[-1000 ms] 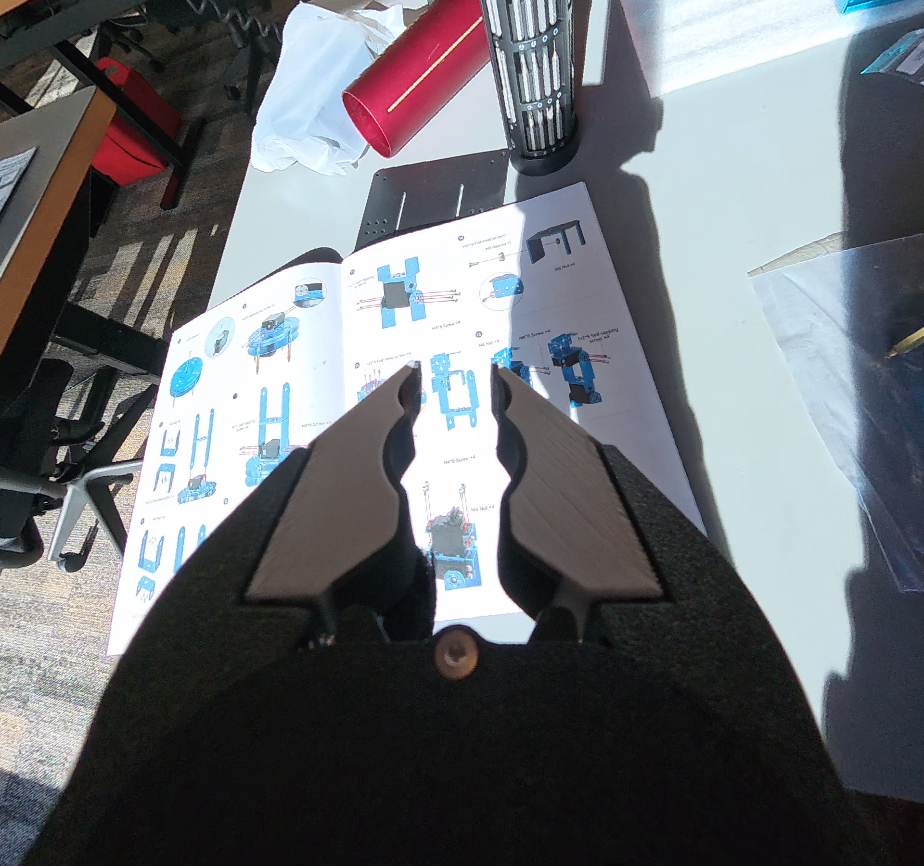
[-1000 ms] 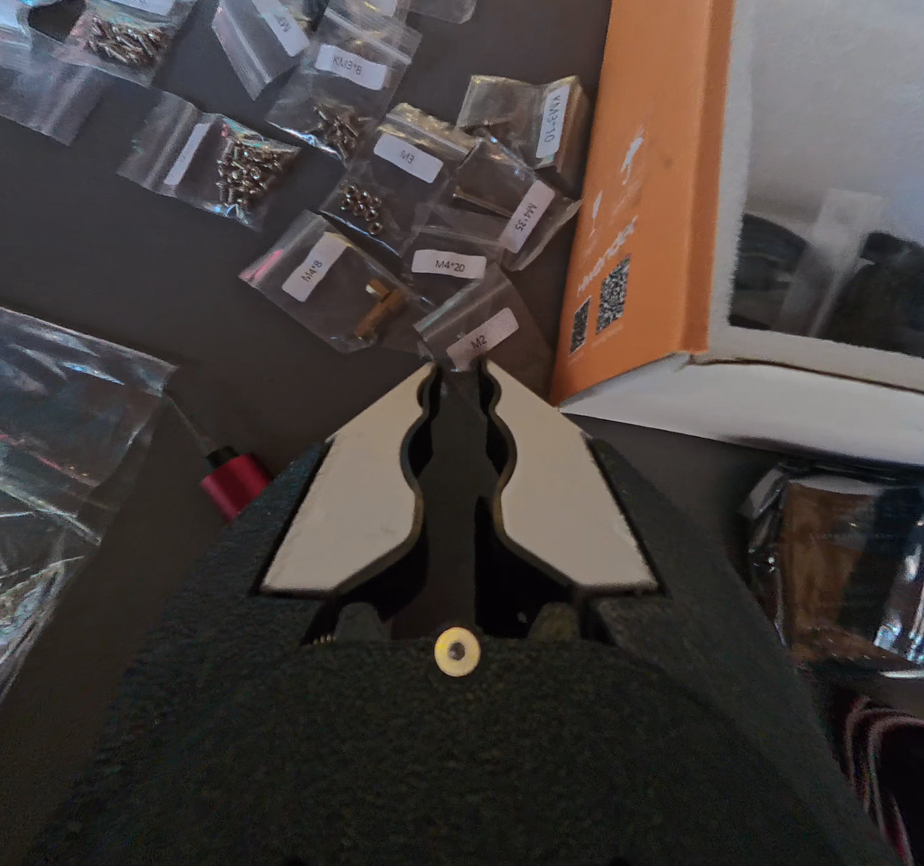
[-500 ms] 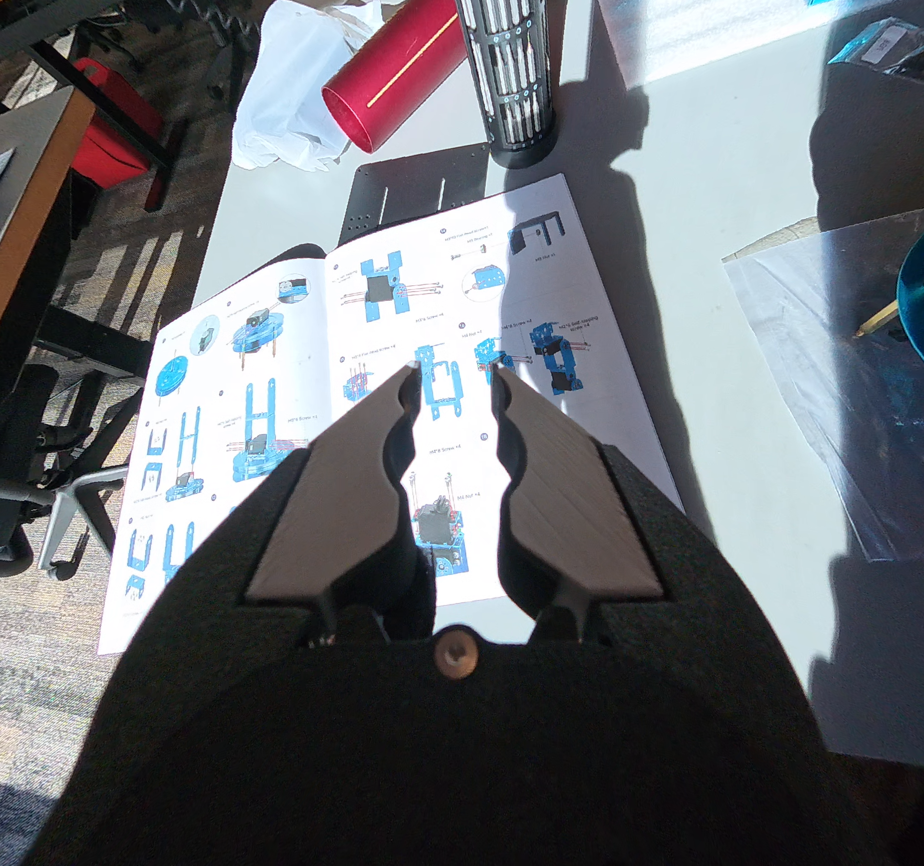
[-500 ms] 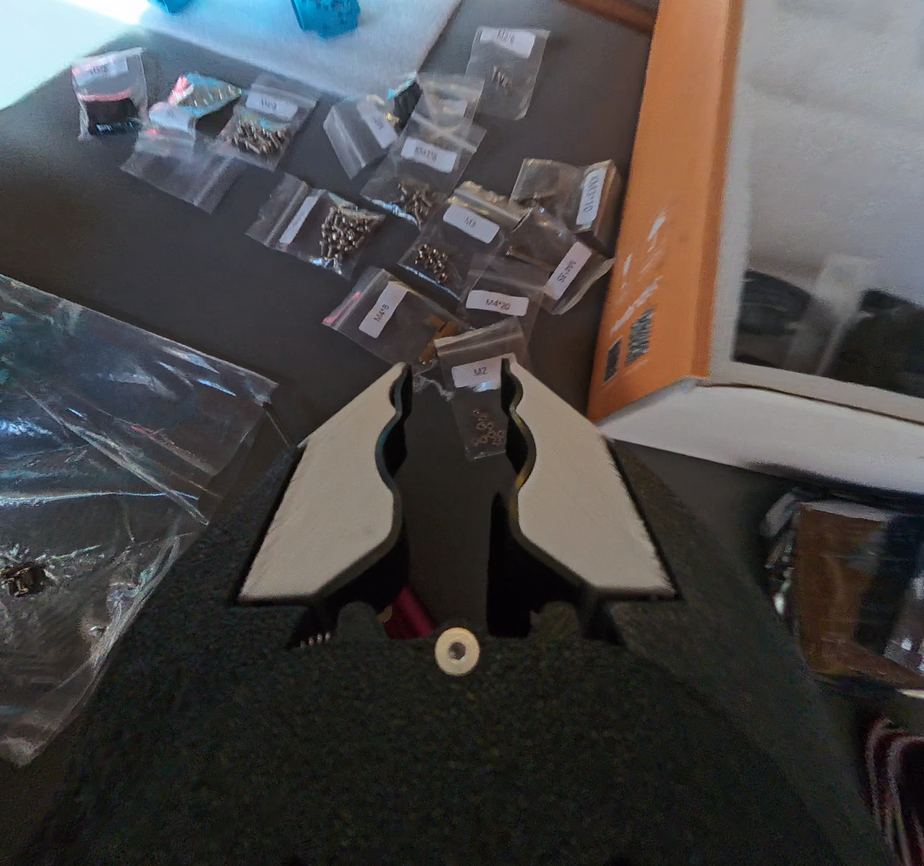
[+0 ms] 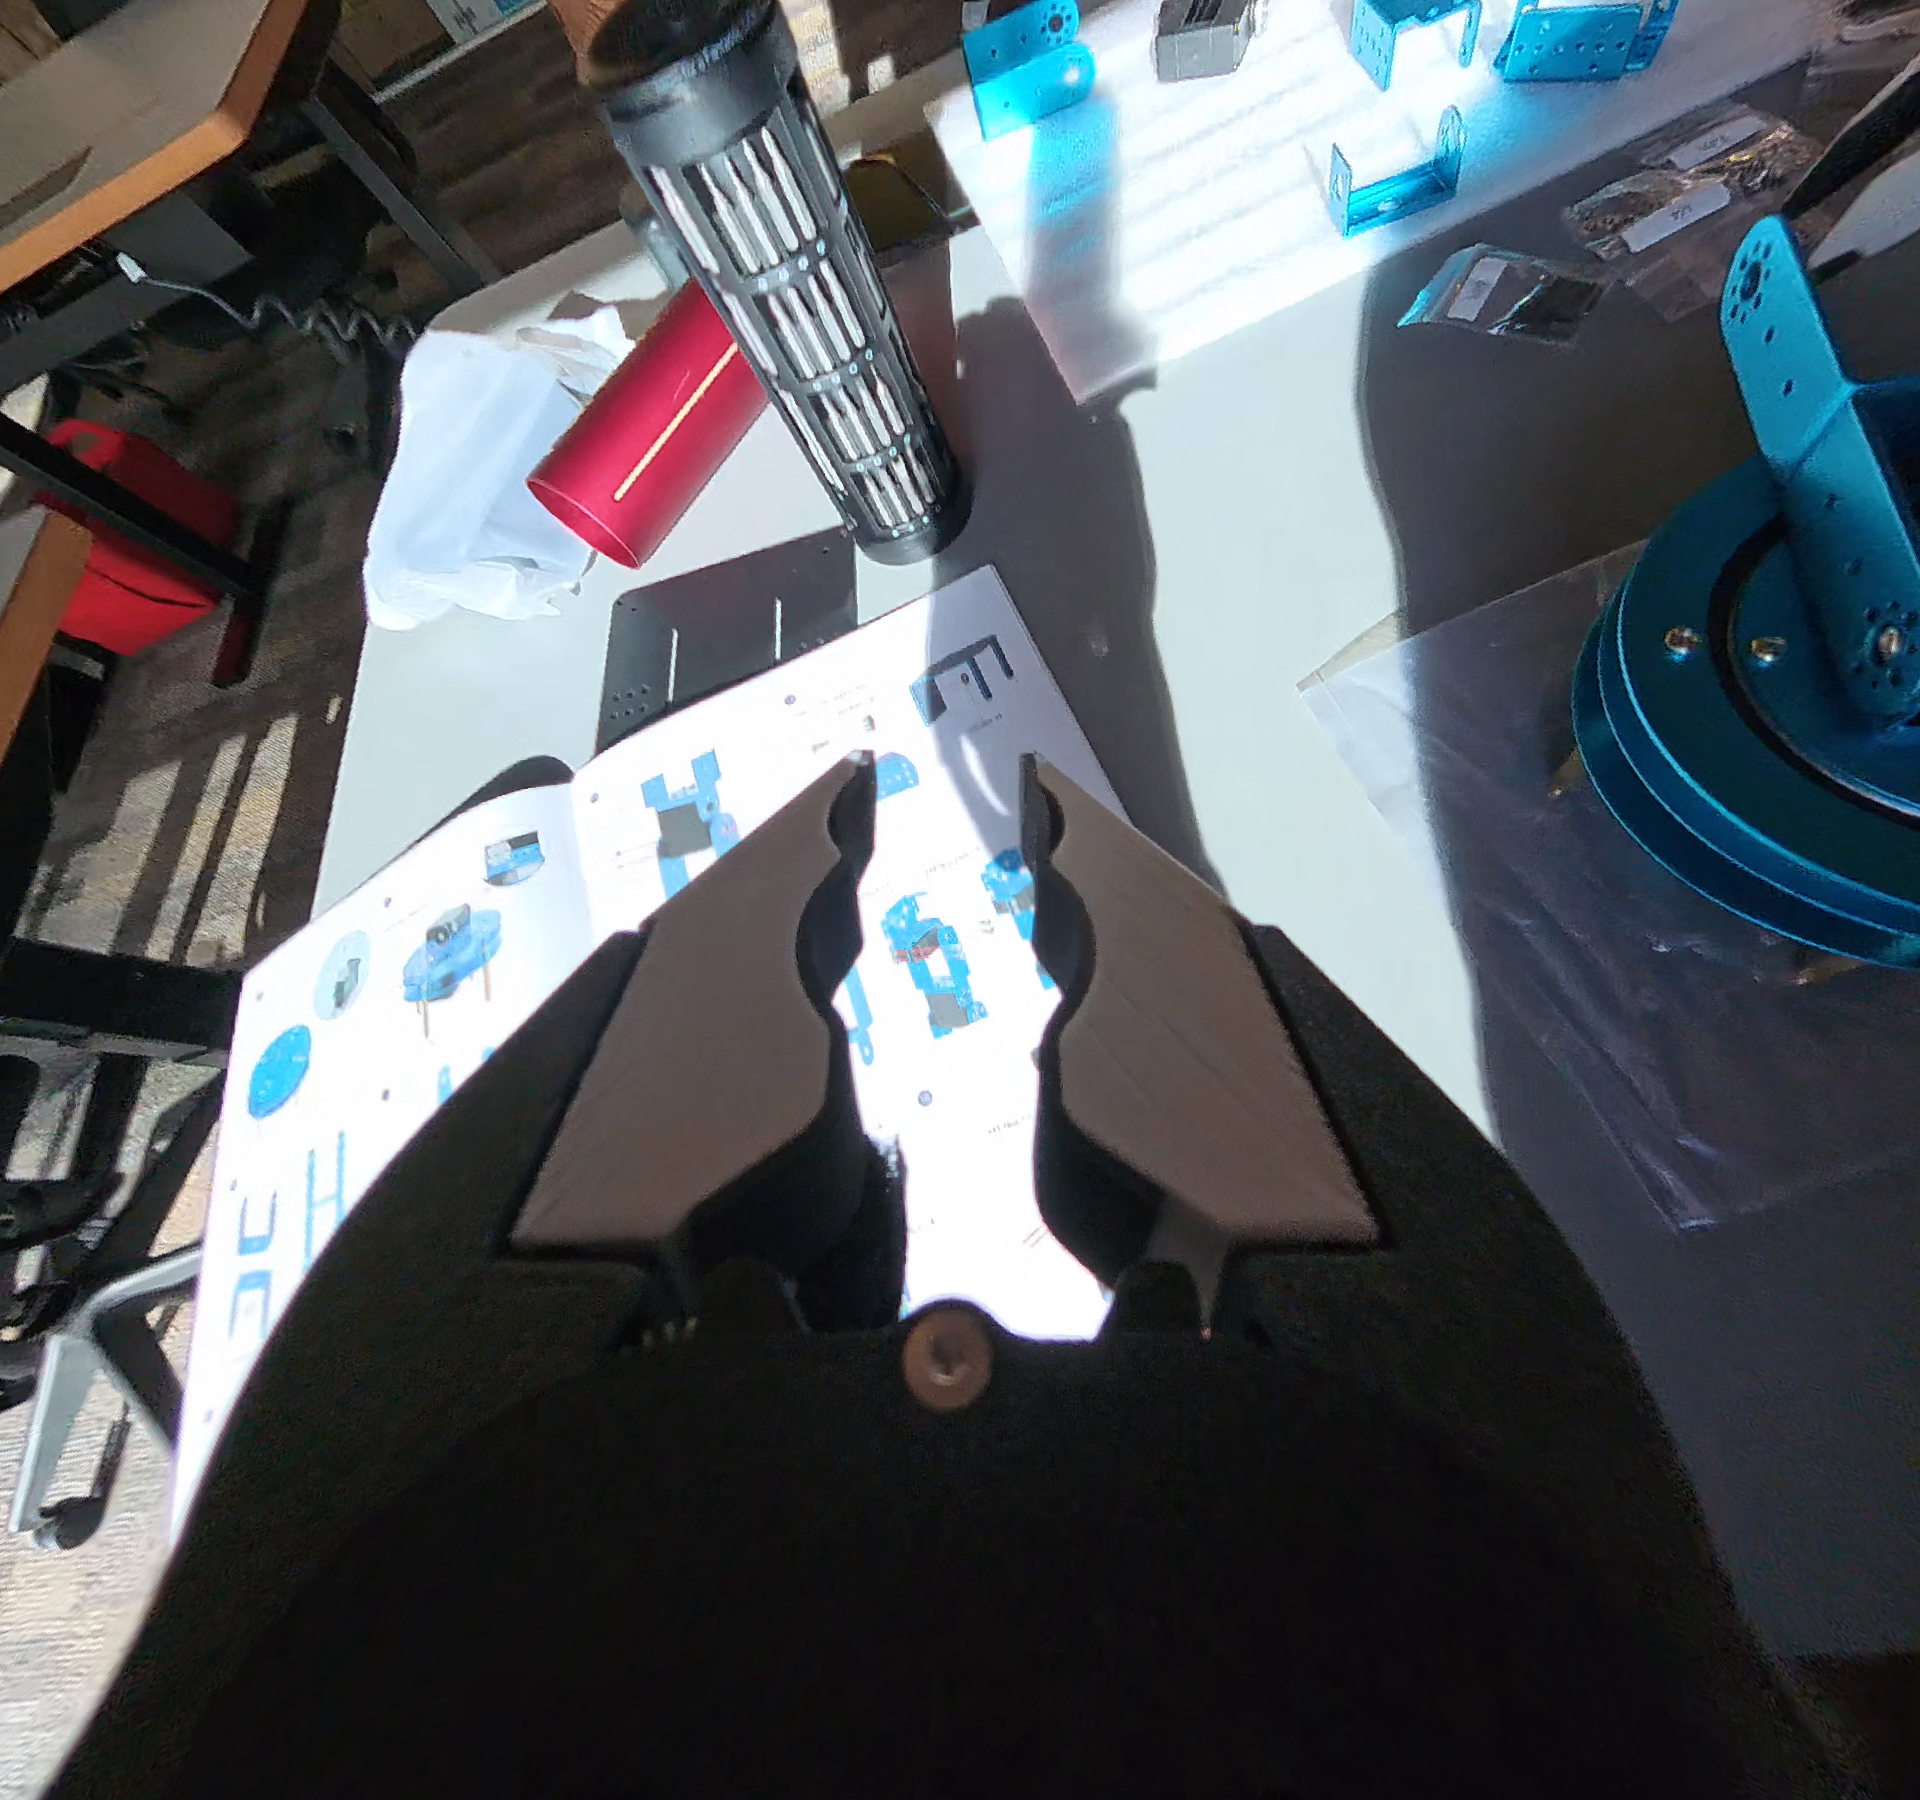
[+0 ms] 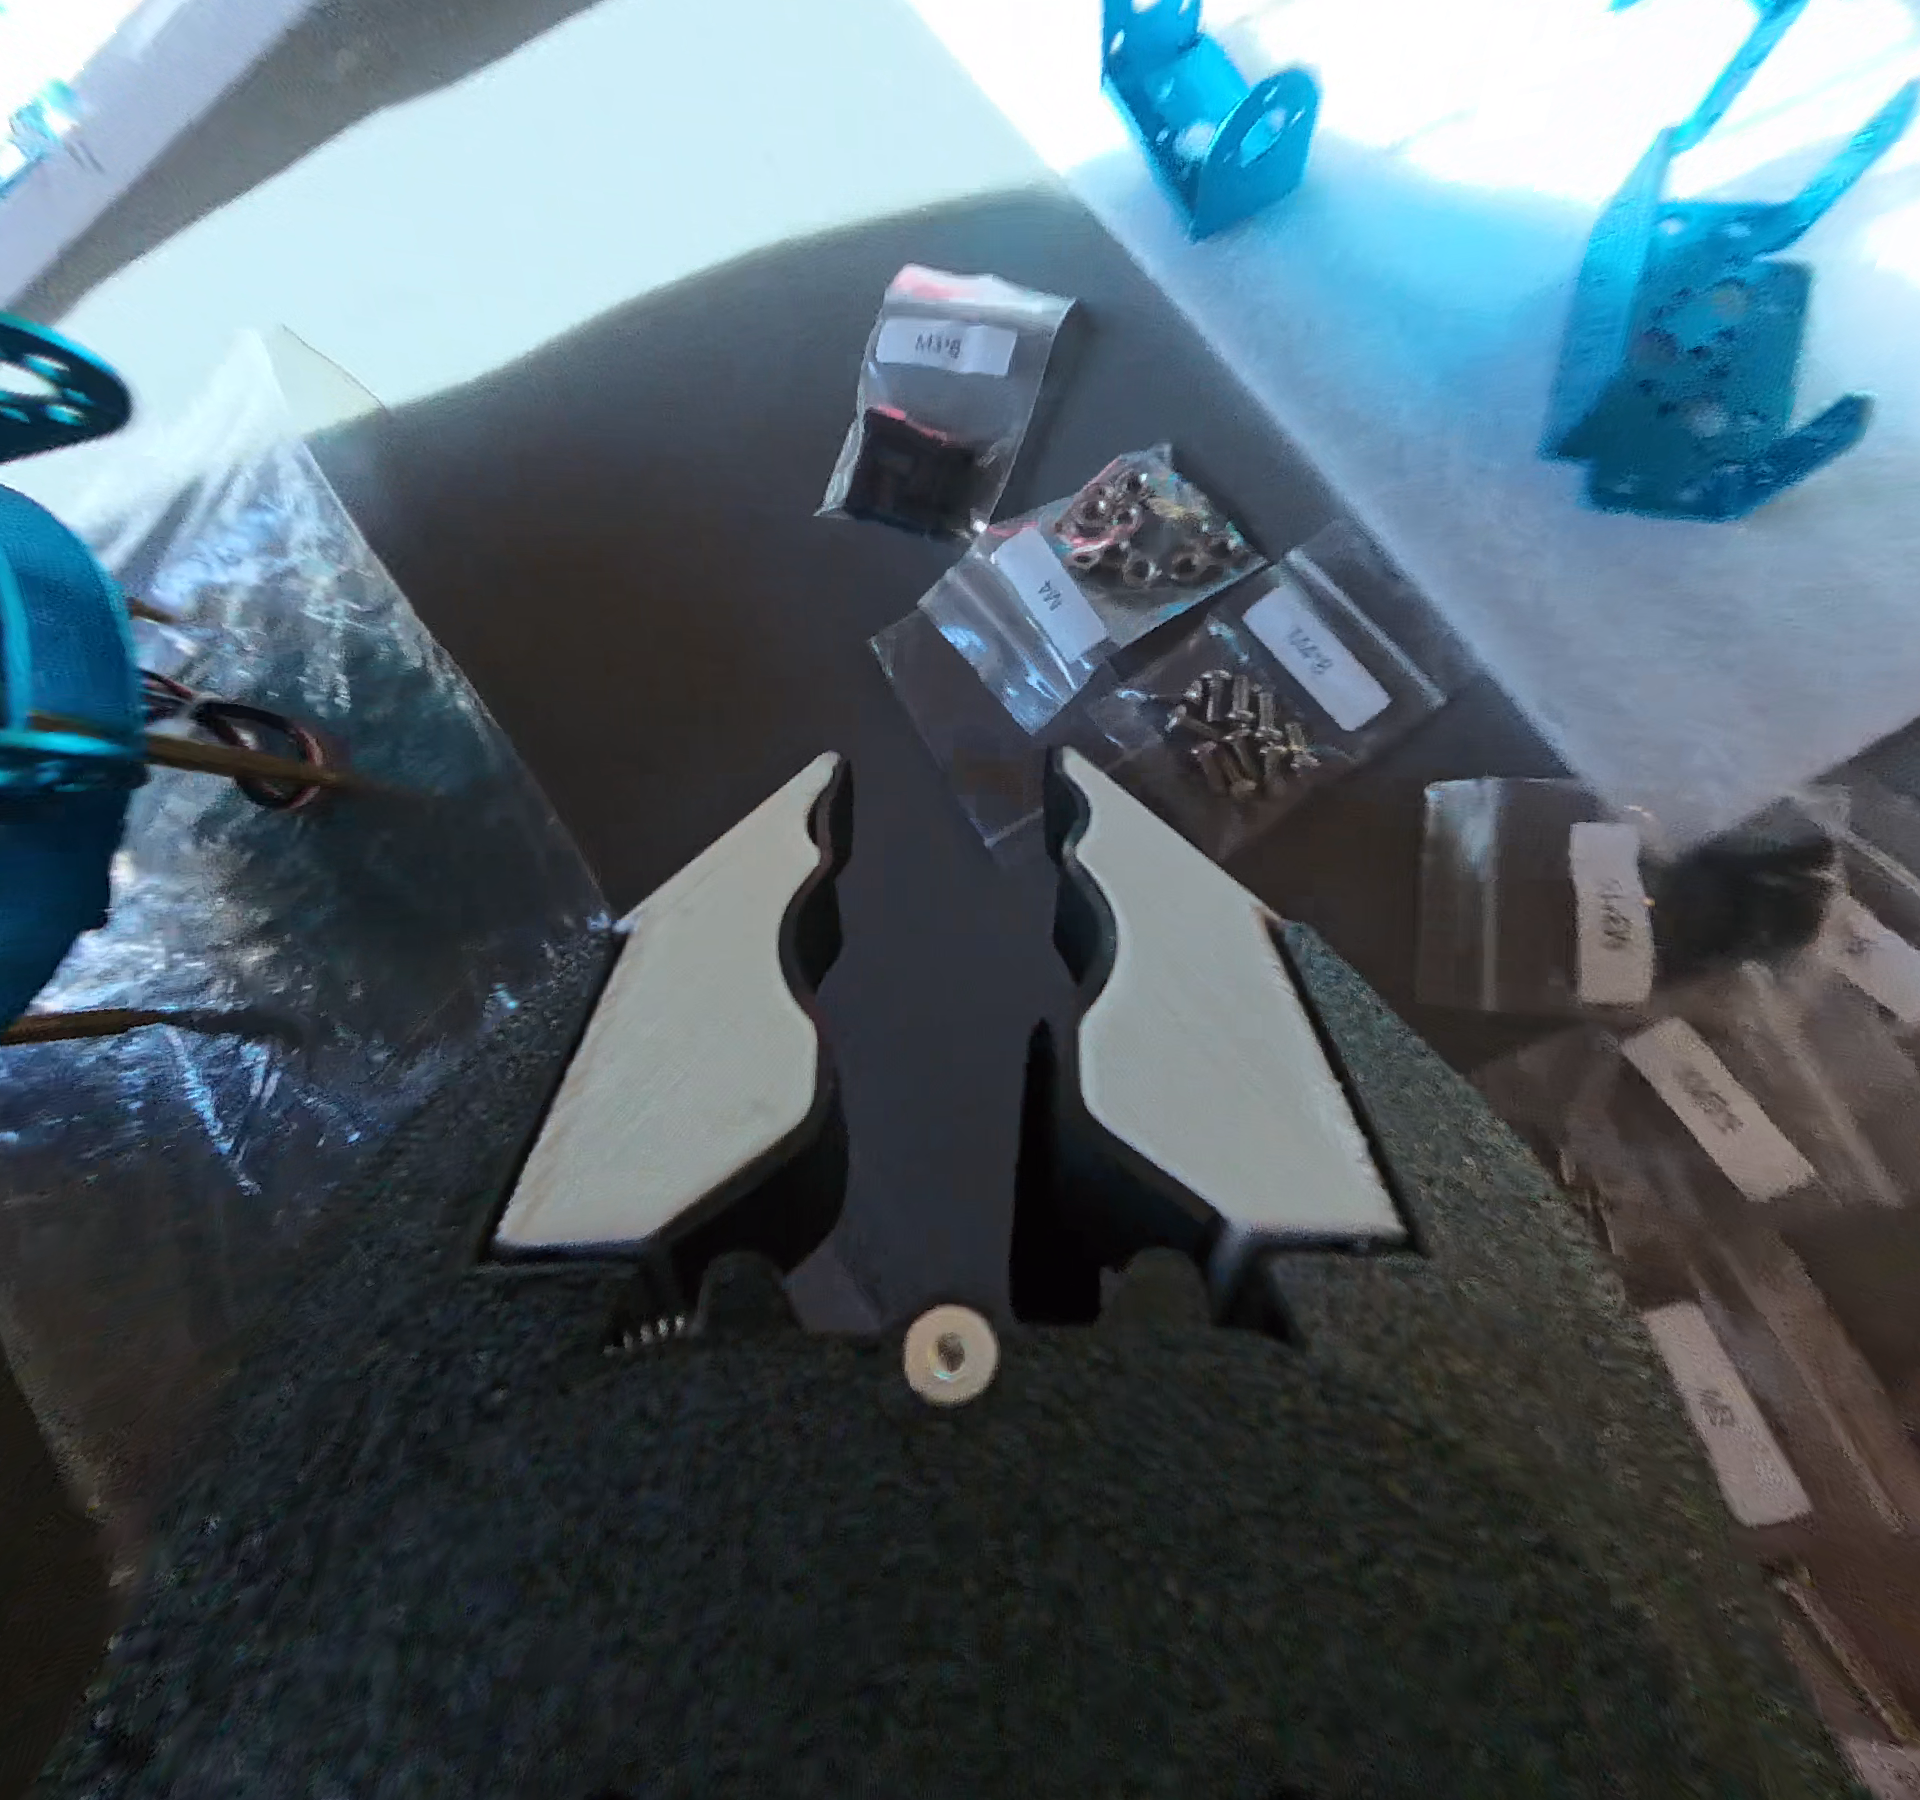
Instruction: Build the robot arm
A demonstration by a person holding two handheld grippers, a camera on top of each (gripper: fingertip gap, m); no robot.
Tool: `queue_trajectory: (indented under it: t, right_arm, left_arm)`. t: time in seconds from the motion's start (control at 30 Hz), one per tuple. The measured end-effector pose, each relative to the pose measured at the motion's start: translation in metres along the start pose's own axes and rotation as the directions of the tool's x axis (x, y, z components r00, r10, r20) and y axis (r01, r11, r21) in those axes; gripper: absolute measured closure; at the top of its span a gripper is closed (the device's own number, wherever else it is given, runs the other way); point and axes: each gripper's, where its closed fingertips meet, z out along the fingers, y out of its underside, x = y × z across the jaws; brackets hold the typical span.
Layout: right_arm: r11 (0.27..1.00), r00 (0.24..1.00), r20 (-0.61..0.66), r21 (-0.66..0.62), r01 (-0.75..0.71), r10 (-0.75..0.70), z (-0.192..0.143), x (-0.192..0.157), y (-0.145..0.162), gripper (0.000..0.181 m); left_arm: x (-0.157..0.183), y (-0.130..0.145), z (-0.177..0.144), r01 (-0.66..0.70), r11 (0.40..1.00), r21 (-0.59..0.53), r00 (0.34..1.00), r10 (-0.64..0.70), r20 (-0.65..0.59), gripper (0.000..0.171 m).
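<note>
My left gripper (image 5: 943, 763) is open and empty, held above an open instruction booklet (image 5: 468, 919) with blue drawings on a white table. My right gripper (image 6: 948, 761) is open and empty over a shaded part of the table. Just beyond its right fingertip lie small clear bags: one of nuts (image 6: 1091, 587), one of screws (image 6: 1247, 711) and, farther off, one of black parts (image 6: 945, 400). A blue round base assembly (image 5: 1766, 763) stands on a clear plastic sheet (image 5: 1558, 971). It also shows blurred at the left edge of the right wrist view (image 6: 52, 711).
A tall black mesh cylinder (image 5: 790, 296), a red tube (image 5: 644, 441), a white plastic bag (image 5: 468, 483) and a black plate (image 5: 727, 628) lie beyond the booklet. Blue brackets (image 6: 1205, 109) (image 6: 1683, 379) and a grey servo (image 5: 1205, 15) sit on white foam. More labelled bags (image 6: 1538, 898) lie right. Across from one pair of fingers to the other is roughly 35 cm. To reach the tall black mesh cylinder (image 5: 790, 296) in a straight line is about 20 cm for my left fingers, about 30 cm for my right.
My right gripper has opened wider and swung left, away from the orange box to other bags. My left gripper has tilted up, bringing the blue base and brackets into view.
</note>
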Motion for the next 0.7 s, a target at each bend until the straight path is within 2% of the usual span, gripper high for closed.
queue_trajectory:
  t: [0.17,0.27,0.43,0.6,0.7]
  right_arm:
    - [0.992,0.987,-0.106,-0.035,0.118,-0.121,0.008,0.001,0.005,0.153]
    - [0.994,0.993,-0.063,-0.048,0.1,-0.103,0.006,-0.009,0.01,0.18]
    - [0.988,0.982,-0.116,-0.066,0.14,-0.147,-0.013,-0.019,0.028,0.181]
    - [0.998,0.991,-0.11,-0.008,0.07,-0.07,-0.021,-0.014,0.019,0.181]
    - [0.998,0.975,-0.21,-0.018,0.067,-0.069,-0.022,0.004,0.013,0.181]
  left_arm:
    - [-0.009,0.035,-0.012,0.068,0.997,-0.036,0.998,-0.067,0.016,0.145]
    - [-0.017,0.047,-0.018,0.106,0.994,-0.04,0.994,-0.105,0.031,0.145]
    - [-0.025,0.056,-0.025,0.134,0.99,-0.034,0.991,-0.133,0.035,0.145]
    - [-0.023,0.055,-0.022,0.132,0.991,-0.025,0.991,-0.132,0.022,0.145]
    - [-0.018,0.052,-0.022,0.119,0.993,-0.018,0.993,-0.119,0.003,0.145]
